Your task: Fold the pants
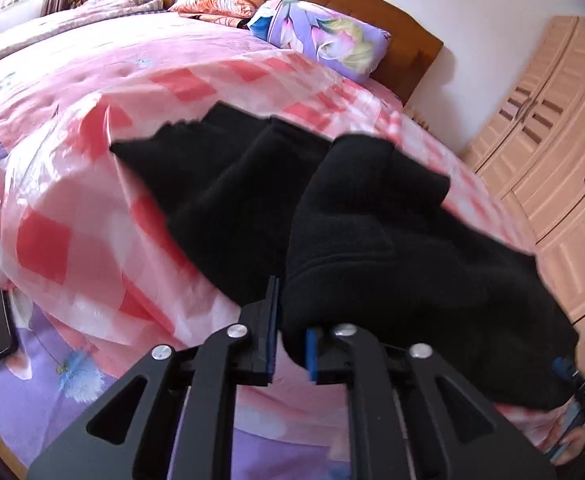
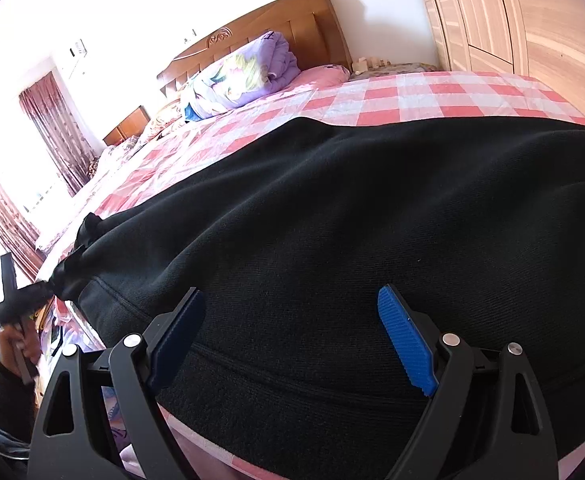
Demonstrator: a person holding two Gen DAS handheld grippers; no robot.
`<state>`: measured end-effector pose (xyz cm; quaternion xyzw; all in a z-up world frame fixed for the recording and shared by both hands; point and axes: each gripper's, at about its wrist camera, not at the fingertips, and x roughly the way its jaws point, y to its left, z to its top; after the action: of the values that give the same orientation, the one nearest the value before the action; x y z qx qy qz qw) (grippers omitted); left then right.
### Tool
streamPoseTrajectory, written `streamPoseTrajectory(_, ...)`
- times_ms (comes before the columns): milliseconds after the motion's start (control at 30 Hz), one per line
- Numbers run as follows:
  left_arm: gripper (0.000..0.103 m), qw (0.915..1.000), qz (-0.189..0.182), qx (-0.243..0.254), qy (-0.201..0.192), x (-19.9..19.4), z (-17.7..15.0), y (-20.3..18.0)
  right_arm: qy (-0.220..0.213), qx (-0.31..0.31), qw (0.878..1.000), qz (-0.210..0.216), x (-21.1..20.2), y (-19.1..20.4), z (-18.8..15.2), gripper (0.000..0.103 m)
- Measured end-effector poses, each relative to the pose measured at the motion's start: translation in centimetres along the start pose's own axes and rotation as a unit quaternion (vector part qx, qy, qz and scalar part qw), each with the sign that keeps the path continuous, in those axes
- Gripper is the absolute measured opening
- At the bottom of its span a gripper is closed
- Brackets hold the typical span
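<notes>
The left gripper (image 1: 292,336) points down at the bed (image 1: 196,80), its jaws nearly closed and pinching a bunched fold of the black pants (image 1: 372,232), lifted at the near edge of the bed. The right gripper (image 2: 292,336) also tilts downward, its jaws spread wide over the pants' hemmed edge, the blue pads (image 2: 406,340) standing apart on either side of the cloth without pressing it. From the right wrist view, a hand (image 2: 16,344) holds the left gripper at the pants' far left corner, where the fabric is gathered into a knot-like bunch. There is one pair of pants, lying across the pink checked cover (image 2: 432,92) near the foot of the bed. Beyond the pants the cover is open up to the two pillows (image 1: 316,36) at the wooden headboard (image 1: 372,4). A pale wardrobe (image 1: 552,120) stands just beside the bed's right edge.
</notes>
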<state>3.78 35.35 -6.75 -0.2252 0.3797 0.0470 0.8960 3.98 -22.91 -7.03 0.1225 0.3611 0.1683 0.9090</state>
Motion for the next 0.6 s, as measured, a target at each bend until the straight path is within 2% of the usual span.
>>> streamPoseTrajectory(67,0.032,0.9999,0.011,0.003,-0.006,-0.1,-0.3,-0.3,0.005,0.002,1.000,-0.002,0.1,0.1,0.1,0.085)
streamPoseTrajectory(100,0.051,0.9996,0.023,0.010,-0.010,-0.4,-0.2,-0.6,0.008,0.004,1.000,-0.003,0.1,0.0,0.2,0.085)
streamPoseTrajectory(133,0.063,0.9982,0.049,0.027,-0.019,-0.8,-0.1,-1.3,0.010,0.008,1.000,-0.006,0.0,0.0,0.3,0.085)
streamPoseTrajectory(167,0.064,0.9959,0.071,0.047,-0.029,-1.2,-0.3,-1.8,0.013,0.012,1.000,-0.011,0.0,0.1,0.4,0.084)
streamPoseTrajectory(200,0.065,0.9887,0.109,0.093,-0.044,-1.6,-0.4,-3.2,0.015,0.015,1.000,-0.018,-0.1,0.2,0.5,0.084)
streamPoseTrajectory(267,0.069,0.9690,0.163,0.172,-0.067,-2.2,-1.0,-5.6,0.017,0.015,0.999,-0.023,-0.3,0.8,0.8,0.084)
streamPoseTrajectory(300,0.072,0.9500,0.192,0.231,-0.084,-2.5,-1.6,-7.2,0.014,0.011,1.000,-0.022,-0.5,1.3,1.0,0.084)
streamPoseTrajectory(367,0.073,0.9179,0.226,0.312,-0.097,-2.1,-2.4,-9.4,0.007,0.000,1.000,-0.019,-0.7,2.3,1.4,0.084)
streamPoseTrajectory(400,0.073,0.8964,0.243,0.357,-0.102,-1.3,-2.7,-10.5,0.005,-0.008,1.000,-0.015,-0.7,2.9,1.8,0.084)
streamPoseTrajectory(433,0.073,0.8844,0.249,0.380,-0.104,-0.8,-2.7,-11.1,0.005,-0.021,1.000,-0.008,-0.5,3.8,2.3,0.084)
streamPoseTrajectory(500,0.072,0.8682,0.247,0.418,-0.103,0.2,-2.6,-12.1,0.005,-0.042,0.999,-0.001,0.1,5.4,3.2,0.084)
streamPoseTrajectory(567,0.071,0.8570,0.224,0.452,-0.104,0.8,-2.4,-12.7,0.016,-0.068,0.997,0.015,1.4,7.5,4.4,0.084)
streamPoseTrajectory(600,0.050,0.8575,0.216,0.457,-0.096,1.2,-2.2,-12.6,0.027,-0.090,0.995,0.030,2.5,8.9,5.1,0.084)
